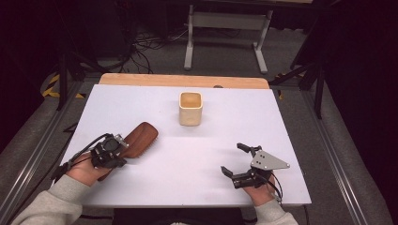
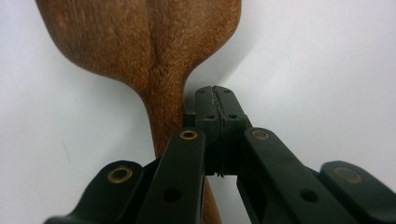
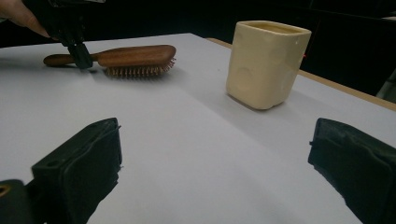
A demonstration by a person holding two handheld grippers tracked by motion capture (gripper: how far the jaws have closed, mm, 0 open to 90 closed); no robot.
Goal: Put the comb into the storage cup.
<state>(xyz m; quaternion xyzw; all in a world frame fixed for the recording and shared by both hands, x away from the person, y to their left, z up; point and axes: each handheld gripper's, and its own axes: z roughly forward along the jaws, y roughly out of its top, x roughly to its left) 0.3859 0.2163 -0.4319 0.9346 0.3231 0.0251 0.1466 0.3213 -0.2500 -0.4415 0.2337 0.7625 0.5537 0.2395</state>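
A brown wooden hairbrush (image 1: 142, 136) lies bristles down on the left of the white table top (image 1: 263, 122). In the left gripper view its back and neck (image 2: 154, 60) run up the frame. My left gripper (image 2: 215, 100) is shut with nothing between its pads, its tips resting beside the brush's neck, on the right of it. The right gripper view shows that gripper (image 3: 78, 52) standing against the handle of the brush (image 3: 133, 56). My right gripper (image 1: 233, 158) is open near the front right edge, its jaws wide apart over bare table (image 3: 215, 186).
A cream square cup (image 1: 190, 108) stands upright at the middle back of the table, also seen as the cup (image 3: 267, 63) ahead of the right gripper. A wooden strip (image 1: 183, 80) runs along the far edge. Beyond it are a floor with cables and a stand's legs (image 1: 225, 42).
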